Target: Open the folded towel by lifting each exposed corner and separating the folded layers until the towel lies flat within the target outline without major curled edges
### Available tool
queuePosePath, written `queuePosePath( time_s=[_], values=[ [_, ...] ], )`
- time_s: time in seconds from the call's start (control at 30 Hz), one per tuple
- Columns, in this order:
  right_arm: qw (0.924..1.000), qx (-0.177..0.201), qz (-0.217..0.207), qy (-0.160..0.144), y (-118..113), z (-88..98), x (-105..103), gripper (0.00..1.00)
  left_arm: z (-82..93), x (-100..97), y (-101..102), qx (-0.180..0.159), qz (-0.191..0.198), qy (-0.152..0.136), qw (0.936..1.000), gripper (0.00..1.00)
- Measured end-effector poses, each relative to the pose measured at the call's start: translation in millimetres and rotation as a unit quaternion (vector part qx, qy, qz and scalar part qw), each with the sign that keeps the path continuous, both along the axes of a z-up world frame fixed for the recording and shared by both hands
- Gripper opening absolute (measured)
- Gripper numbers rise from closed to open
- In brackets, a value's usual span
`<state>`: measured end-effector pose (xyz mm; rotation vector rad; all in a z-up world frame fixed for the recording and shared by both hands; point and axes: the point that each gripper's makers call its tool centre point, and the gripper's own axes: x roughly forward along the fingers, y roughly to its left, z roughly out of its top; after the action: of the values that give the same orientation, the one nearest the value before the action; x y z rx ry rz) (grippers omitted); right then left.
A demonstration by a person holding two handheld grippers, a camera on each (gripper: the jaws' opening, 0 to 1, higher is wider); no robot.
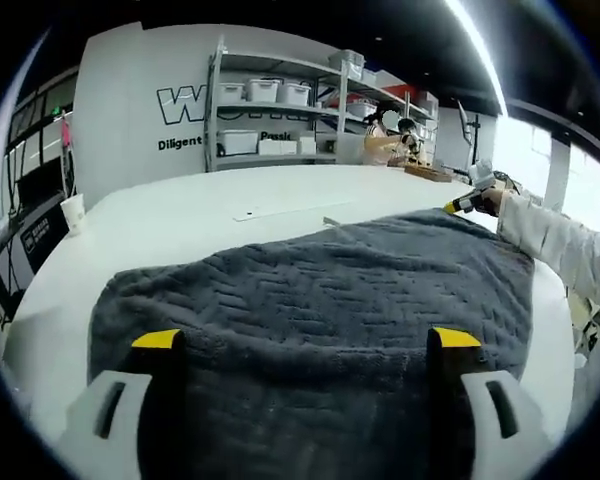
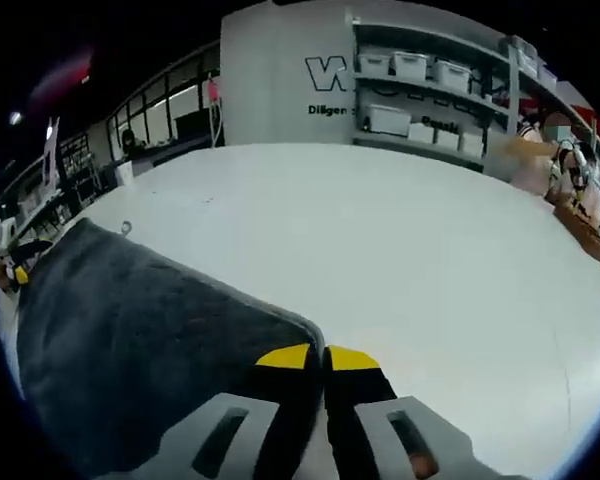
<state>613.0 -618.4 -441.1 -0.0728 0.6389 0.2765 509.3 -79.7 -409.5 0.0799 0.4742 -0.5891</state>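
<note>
Left gripper (image 1: 306,342): the jaws are seen spread wide apart, their yellow tips resting over the near part of the grey towel (image 1: 320,300). Nothing is seen clamped between them.

Right gripper (image 2: 316,357): the jaws are seen brought together, yellow tips touching or very nearly so, at the near corner of the towel (image 2: 150,340). The corner edge runs directly up to the tips, but whether cloth is actually pinched between them cannot be told from the right gripper view. In the left gripper view this same gripper (image 1: 465,203) is seen at the towel's far right corner, held by a hand in a white sleeve (image 1: 560,240).

Towel: a dark grey textured cloth with a woven zigzag pattern is recorded lying spread over the white table (image 1: 220,215). In the left gripper view it covers the near half of the table, its far edge running roughly straight across. In the right gripper view its long edge runs diagonally away from the gripper tips toward the left.

Surroundings: a paper cup (image 1: 73,212) is noted near the table's left edge. Behind the table, metal shelving (image 1: 280,105) holding white storage bins is seen against a wall bearing large lettering. A person (image 1: 385,140) is seen working at a bench beside the shelving.
</note>
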Motion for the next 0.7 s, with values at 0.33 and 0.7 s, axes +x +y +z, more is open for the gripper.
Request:
queuePosePath(
  time_s=[0.33,0.7],
  values=[
    [0.9992,-0.037,0.012,-0.01,-0.5,7.1,1.3,0.0,-0.4,1.6,3.0,-0.002,0.006,0.001,1.0,0.99],
    [0.9943,-0.098,-0.006,-0.042,-18.9,28.5,12.4,0.0,-3.8,3.3,4.5,0.003,0.011,0.007,0.9999,0.98]
  ],
)
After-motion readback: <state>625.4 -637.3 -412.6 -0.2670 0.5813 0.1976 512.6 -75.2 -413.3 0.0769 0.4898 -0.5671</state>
